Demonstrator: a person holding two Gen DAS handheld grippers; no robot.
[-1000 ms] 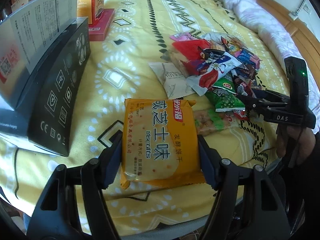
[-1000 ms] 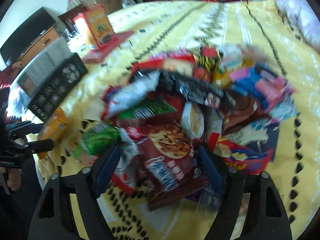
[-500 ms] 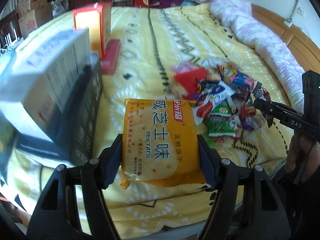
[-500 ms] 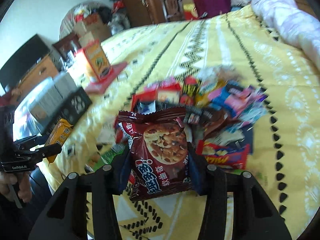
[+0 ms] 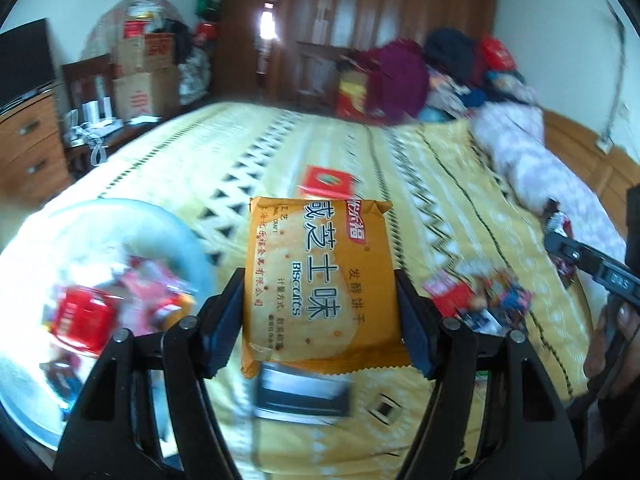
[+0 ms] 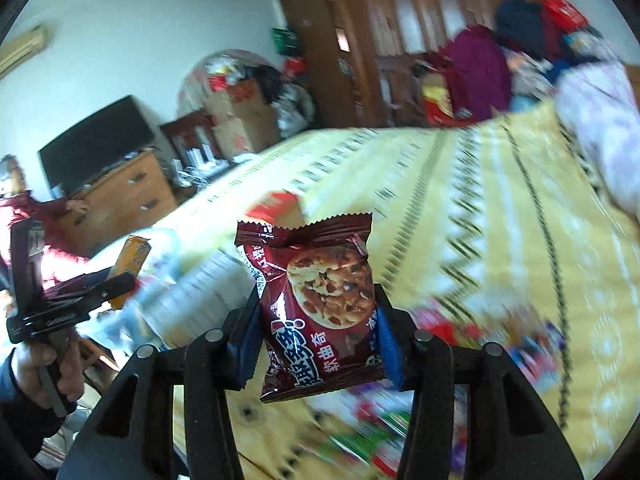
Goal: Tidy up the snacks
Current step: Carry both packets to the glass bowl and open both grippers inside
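The bed (image 5: 420,168), under its yellow patterned cover, carries everything. A pale round bowl (image 5: 176,228) sits at its near left edge, blurred, with a few red wrappers already inside, so some sorting looks done. A loose heap of small snack packets (image 5: 488,304) lies toward the near right side of the bed, and from the right wrist camera more of that heap (image 6: 520,344) smears across the cover below the gripper, so I judge most of the job remains. A flat red box (image 5: 326,182) lies farther up the middle of the bed.

Both hands are carrying. The left gripper (image 5: 320,312) is clenched on the orange biscuit pack (image 5: 320,280), lifted clear of the bed just right of the bowl. Its long axis runs straight away from the gripper, the crimped top seam pointing toward the far end of the bed, the printed face up. The right gripper (image 6: 316,340) has just been closing, and it now grasps the dark red cookie packet (image 6: 320,312), held in the air over the near part of the bed. That packet stands with its long axis along the fingers, the crimped end away from the hand, leaning slightly left.
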